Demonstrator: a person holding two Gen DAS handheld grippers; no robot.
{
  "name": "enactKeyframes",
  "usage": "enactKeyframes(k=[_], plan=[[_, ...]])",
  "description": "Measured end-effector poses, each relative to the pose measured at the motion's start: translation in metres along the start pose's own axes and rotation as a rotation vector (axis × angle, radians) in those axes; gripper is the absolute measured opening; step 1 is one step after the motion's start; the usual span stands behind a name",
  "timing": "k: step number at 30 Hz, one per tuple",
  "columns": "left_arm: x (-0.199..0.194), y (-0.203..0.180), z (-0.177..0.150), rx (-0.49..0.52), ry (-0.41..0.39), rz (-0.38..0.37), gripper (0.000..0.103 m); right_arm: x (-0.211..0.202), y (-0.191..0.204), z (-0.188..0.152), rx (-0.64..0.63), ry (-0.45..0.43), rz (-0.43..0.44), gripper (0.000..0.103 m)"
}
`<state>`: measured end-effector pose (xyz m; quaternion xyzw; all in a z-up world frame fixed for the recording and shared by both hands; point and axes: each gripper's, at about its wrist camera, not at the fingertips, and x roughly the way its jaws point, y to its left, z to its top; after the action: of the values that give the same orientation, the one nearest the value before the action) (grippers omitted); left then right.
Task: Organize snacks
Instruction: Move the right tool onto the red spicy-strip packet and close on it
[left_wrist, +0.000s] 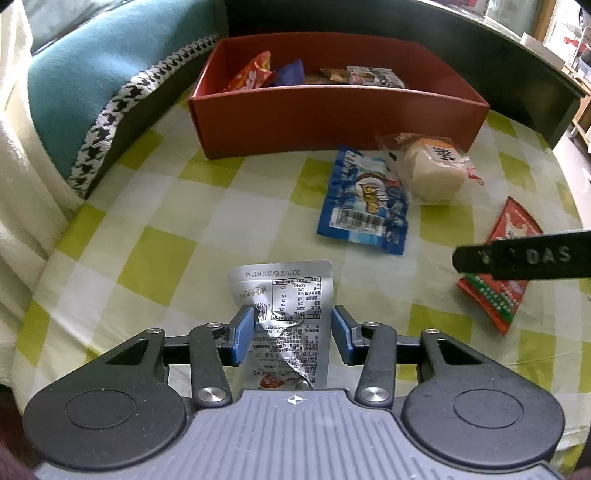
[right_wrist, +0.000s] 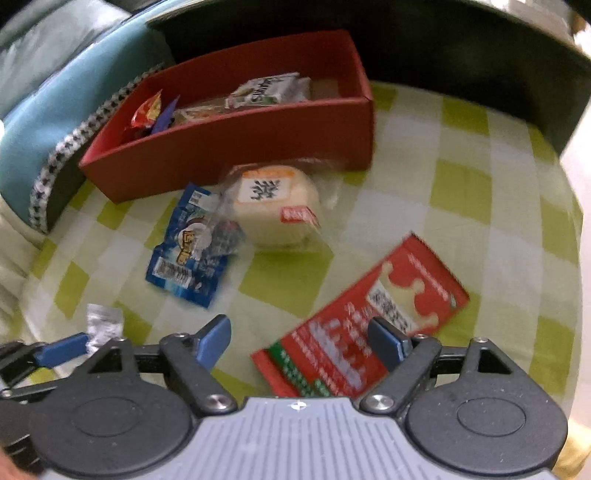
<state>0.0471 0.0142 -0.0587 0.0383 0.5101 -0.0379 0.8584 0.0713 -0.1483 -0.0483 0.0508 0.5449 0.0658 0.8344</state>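
A red box (left_wrist: 332, 118) with several snack packs in it stands at the back of the checked cloth; it also shows in the right wrist view (right_wrist: 236, 147). My left gripper (left_wrist: 293, 332) is open around a silver pouch (left_wrist: 284, 295); the left pad touches it, the right pad stands apart. My right gripper (right_wrist: 301, 341) is open over the near end of a red packet (right_wrist: 362, 325). A blue packet (left_wrist: 365, 203) and a wrapped pale bun (left_wrist: 432, 166) lie in front of the box. The right gripper's finger (left_wrist: 524, 258) shows in the left wrist view.
A teal cushion with a houndstooth edge (left_wrist: 92, 92) lies left of the box. A dark raised rim (left_wrist: 480, 55) runs behind it. The green and white checked cloth (left_wrist: 166, 221) covers the surface.
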Motion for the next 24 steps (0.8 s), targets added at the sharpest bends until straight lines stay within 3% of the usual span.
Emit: enactKeyframes(k=[6, 11, 16, 24], plan=[[0.004, 0.007, 0.0, -0.013, 0.005, 0.034, 0.055, 0.004, 0.016, -0.008, -0.155, -0.008, -0.066, 0.084], [0.007, 0.003, -0.001, 0.003, 0.013, 0.052, 0.061, 0.002, 0.02, -0.015, -0.24, -0.017, -0.095, 0.077], [0.008, 0.0, -0.002, 0.013, 0.011, 0.064, 0.067, -0.004, 0.023, -0.017, -0.271, -0.032, -0.069, 0.061], [0.013, 0.0, -0.004, 0.017, 0.037, 0.062, 0.072, -0.008, 0.022, -0.017, -0.266, -0.039, -0.016, 0.042]])
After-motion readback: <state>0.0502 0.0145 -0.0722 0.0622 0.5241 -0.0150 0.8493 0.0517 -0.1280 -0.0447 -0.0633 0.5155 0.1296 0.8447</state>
